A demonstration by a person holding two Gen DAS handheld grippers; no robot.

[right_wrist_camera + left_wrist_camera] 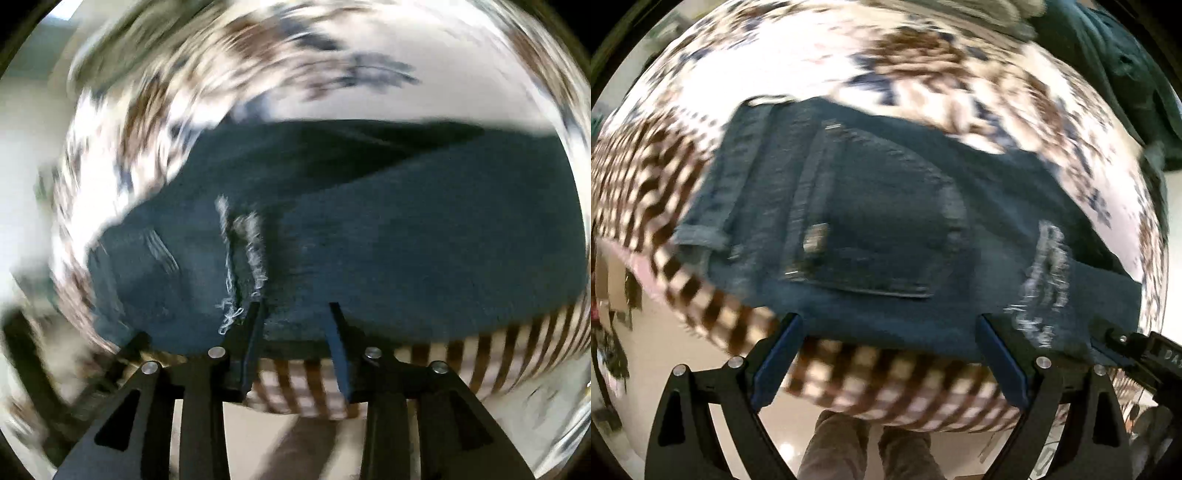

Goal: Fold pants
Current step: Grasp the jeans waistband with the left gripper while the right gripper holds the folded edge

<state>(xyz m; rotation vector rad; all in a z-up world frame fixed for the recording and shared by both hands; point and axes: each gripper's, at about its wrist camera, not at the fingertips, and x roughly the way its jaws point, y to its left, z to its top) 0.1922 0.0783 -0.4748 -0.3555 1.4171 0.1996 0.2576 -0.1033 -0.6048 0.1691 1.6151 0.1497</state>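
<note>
Dark blue jeans [886, 229] lie flat on a bed cover [798, 66] printed with brown and navy flowers and a checked border. In the left wrist view a back pocket faces up, with a frayed tear [1045, 280] to its right. My left gripper [890, 323] hovers over the near edge of the jeans, open wide with nothing between its fingers. In the blurred right wrist view the jeans [369, 240] show the same frayed tear [243, 251]. My right gripper [295, 308] stands partly open above the near denim edge, and no cloth is pinched.
The bed's checked edge [886, 391] runs just under both grippers, with pale floor below it. The person's trouser legs [868, 446] stand against the bed. Dark green cloth [1126, 74] lies at the far right corner. The other gripper's black body [1156, 354] shows at the right edge.
</note>
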